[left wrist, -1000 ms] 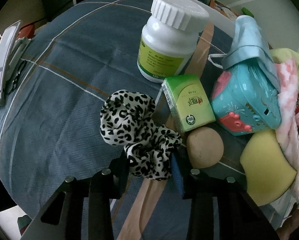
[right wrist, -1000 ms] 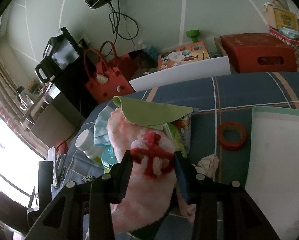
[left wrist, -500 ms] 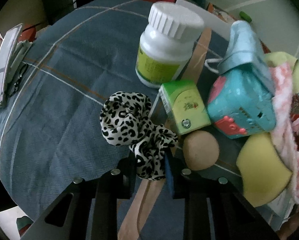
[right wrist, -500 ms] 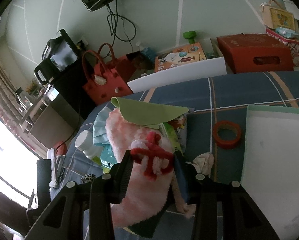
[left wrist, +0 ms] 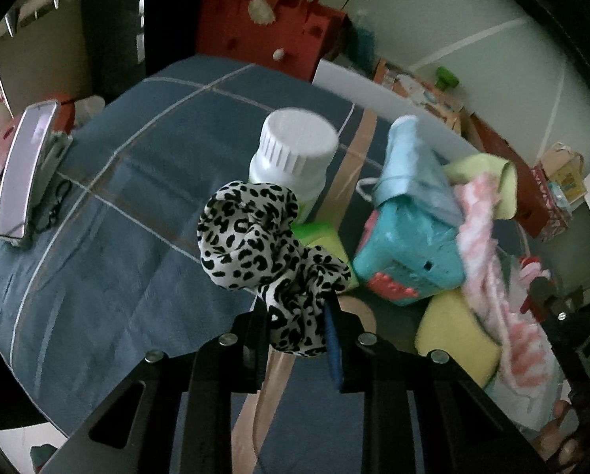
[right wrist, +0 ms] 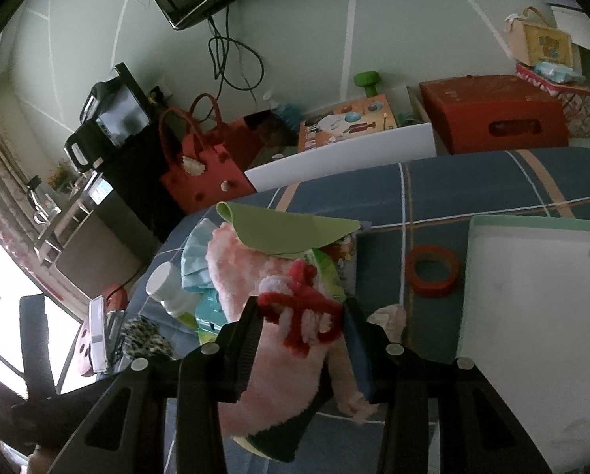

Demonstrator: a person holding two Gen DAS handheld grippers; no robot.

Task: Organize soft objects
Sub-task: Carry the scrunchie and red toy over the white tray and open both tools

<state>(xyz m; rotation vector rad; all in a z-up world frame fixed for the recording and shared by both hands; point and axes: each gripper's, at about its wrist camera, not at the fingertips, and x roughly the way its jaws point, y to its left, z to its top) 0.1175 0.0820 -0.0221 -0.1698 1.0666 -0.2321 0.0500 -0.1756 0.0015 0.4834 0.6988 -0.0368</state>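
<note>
— What do we record at the left gripper (left wrist: 297, 330)?

— We see its black jaws pinched on the lower fold of a leopard-print fabric scrunchie (left wrist: 267, 249), whose upper loop stands free in front of a white plastic bottle with a ribbed cap (left wrist: 295, 154).

— And around it?

— We note a blue plaid cloth surface (left wrist: 137, 197). Right of the scrunchie sits a teal plastic toy house (left wrist: 409, 252), a pale blue cloth (left wrist: 409, 162) draped over its top. A pink-and-white fluffy towel (left wrist: 488, 245) and a yellow foam sponge (left wrist: 453, 335) touch it. The picture is blurred.
</note>
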